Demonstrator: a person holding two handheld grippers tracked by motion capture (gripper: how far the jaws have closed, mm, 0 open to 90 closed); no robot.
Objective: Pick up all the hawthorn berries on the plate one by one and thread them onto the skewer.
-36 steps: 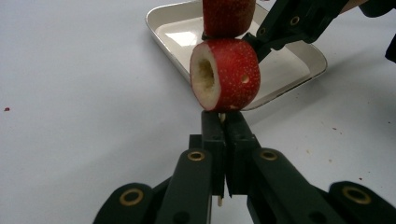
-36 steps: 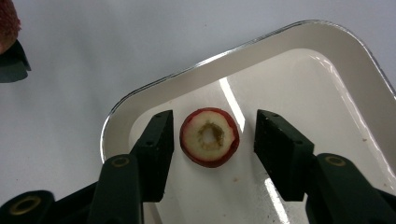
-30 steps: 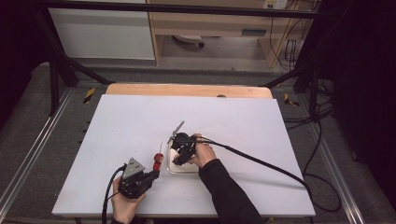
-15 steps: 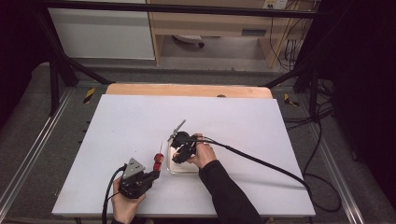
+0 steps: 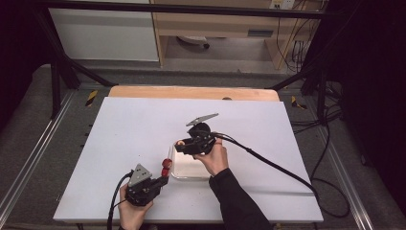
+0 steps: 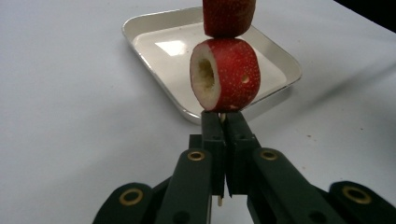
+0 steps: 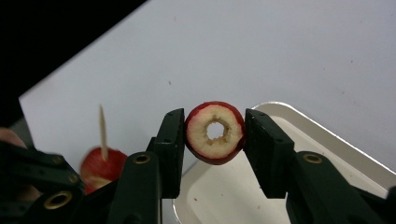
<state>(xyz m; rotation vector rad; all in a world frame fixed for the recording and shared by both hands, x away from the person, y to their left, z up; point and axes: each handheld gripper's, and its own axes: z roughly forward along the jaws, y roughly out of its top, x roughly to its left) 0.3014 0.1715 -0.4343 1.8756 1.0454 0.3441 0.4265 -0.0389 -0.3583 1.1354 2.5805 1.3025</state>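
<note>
My left gripper (image 6: 224, 123) is shut on the lower end of a thin wooden skewer (image 6: 220, 200), held upright near the table's front edge (image 5: 162, 180). Two cored red fruit pieces are threaded on it, one (image 6: 226, 74) just above the jaws and another (image 6: 229, 16) higher up. My right gripper (image 7: 215, 133) has just been closing and now pinches a third cored red fruit ring (image 7: 215, 132) by its sides. It hovers over the far left corner of the shallow white tray (image 5: 189, 168). The skewer tip (image 7: 102, 126) stands to the ring's left.
A white sheet (image 5: 124, 129) covers the table, with a wooden strip (image 5: 191, 92) along its far edge. The right gripper's black cable (image 5: 268, 163) trails over the table to the right. Metal rails flank the table on both sides.
The right gripper has risen from the tray with the fruit ring and shifted a little farther away. The left gripper and skewer have stayed in place.
</note>
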